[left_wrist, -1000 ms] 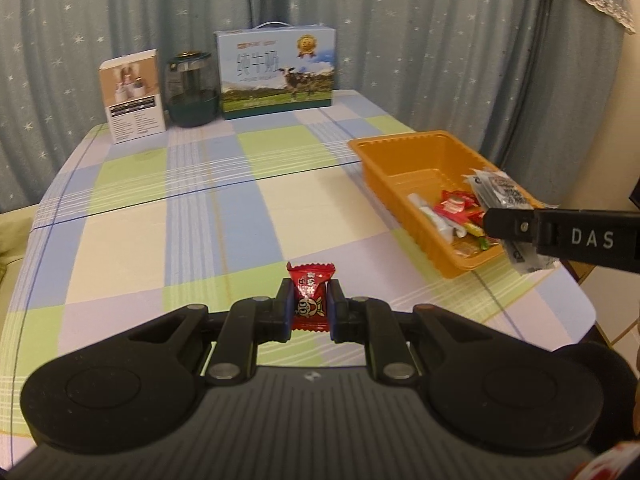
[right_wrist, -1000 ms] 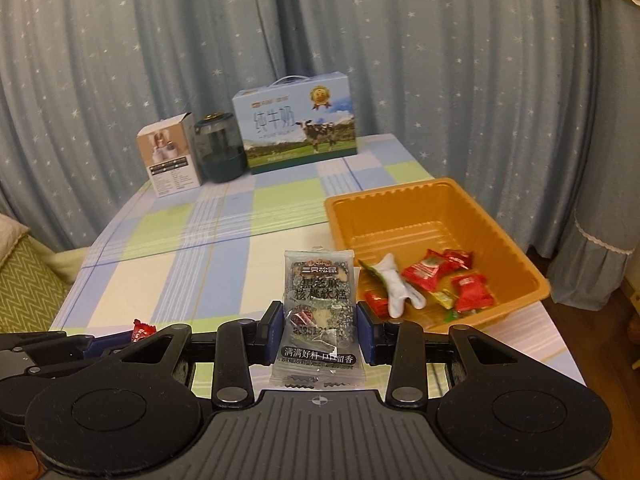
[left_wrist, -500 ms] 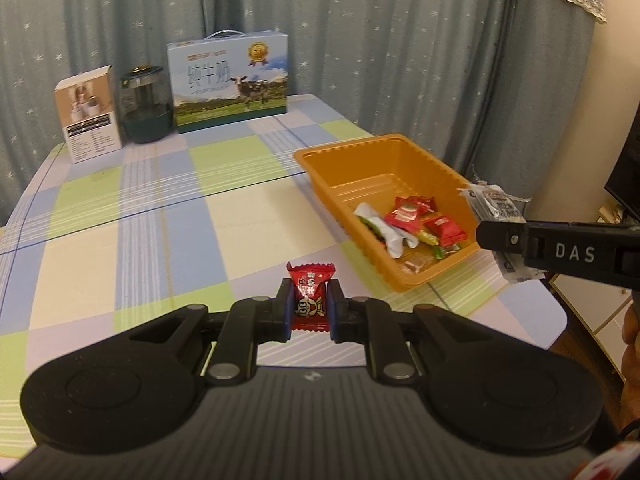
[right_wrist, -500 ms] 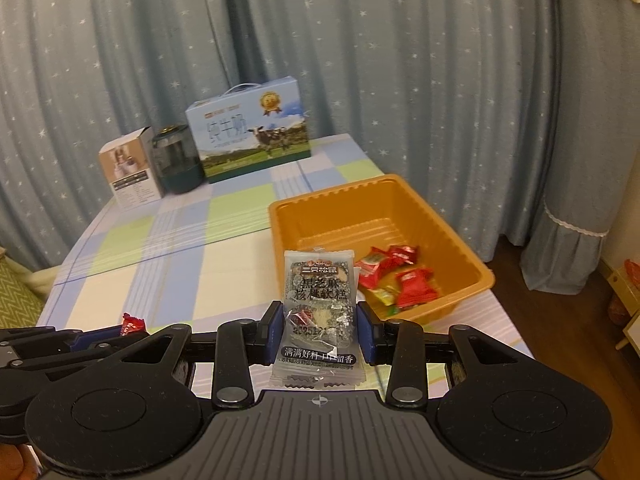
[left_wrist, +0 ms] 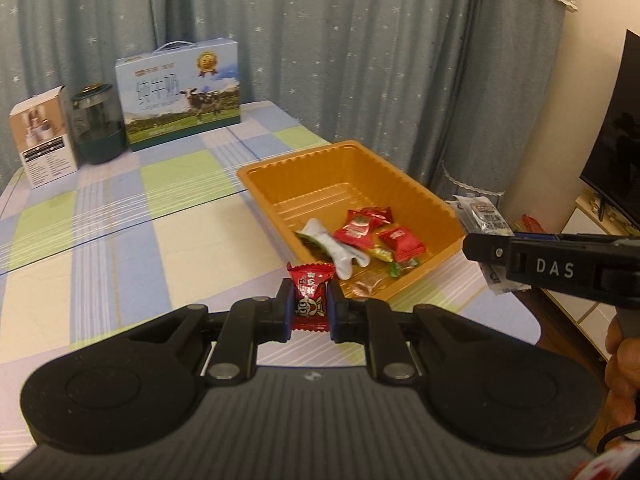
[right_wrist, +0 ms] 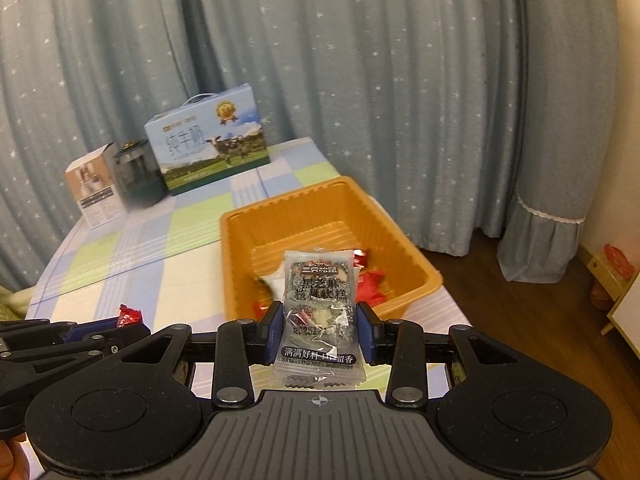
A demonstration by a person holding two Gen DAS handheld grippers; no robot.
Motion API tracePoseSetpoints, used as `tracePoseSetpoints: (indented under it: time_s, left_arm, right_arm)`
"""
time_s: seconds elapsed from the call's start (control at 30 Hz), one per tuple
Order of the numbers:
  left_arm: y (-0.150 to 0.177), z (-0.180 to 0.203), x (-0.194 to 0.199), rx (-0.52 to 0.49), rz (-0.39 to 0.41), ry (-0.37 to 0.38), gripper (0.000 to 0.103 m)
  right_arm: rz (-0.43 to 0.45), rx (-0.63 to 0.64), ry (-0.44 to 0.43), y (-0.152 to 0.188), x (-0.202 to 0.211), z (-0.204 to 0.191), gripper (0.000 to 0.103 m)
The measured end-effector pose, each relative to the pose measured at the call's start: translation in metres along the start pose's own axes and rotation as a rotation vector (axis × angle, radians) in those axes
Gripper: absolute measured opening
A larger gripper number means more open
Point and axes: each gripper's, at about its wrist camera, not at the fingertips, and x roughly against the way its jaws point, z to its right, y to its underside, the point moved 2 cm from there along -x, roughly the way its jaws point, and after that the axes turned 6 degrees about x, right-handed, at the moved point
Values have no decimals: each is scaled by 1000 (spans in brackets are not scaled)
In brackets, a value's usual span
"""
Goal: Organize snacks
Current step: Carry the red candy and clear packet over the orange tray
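My left gripper is shut on a small red candy, held above the table just short of the near corner of the orange tray. The tray holds several red candies and a white wrapper. My right gripper is shut on a grey sesame-walnut cake packet, held over the tray's near edge. In the left wrist view the right gripper reaches in from the right with the packet. The left gripper and its candy show at the left of the right wrist view.
A checked tablecloth covers the table. At the back stand a milk carton box, a dark green jar and a small white box. Blue starred curtains hang behind. The table's right edge drops to a wooden floor.
Both grippers have moved right and closer to the orange tray, each still holding its snack. The tray now sits nearer the centre of both views.
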Motion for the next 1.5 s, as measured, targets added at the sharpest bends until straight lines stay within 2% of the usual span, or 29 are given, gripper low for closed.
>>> tracePoseSetpoints:
  time_s: [0.8, 1.5]
  left_arm:
    - [-30, 33, -44, -6, -22, 84, 15]
    - [-60, 24, -106, 35, -53, 93, 15]
  right_arm:
    - [3, -13, 31, -23, -27, 35, 38]
    - [-22, 66, 21, -55, -87, 36, 38]
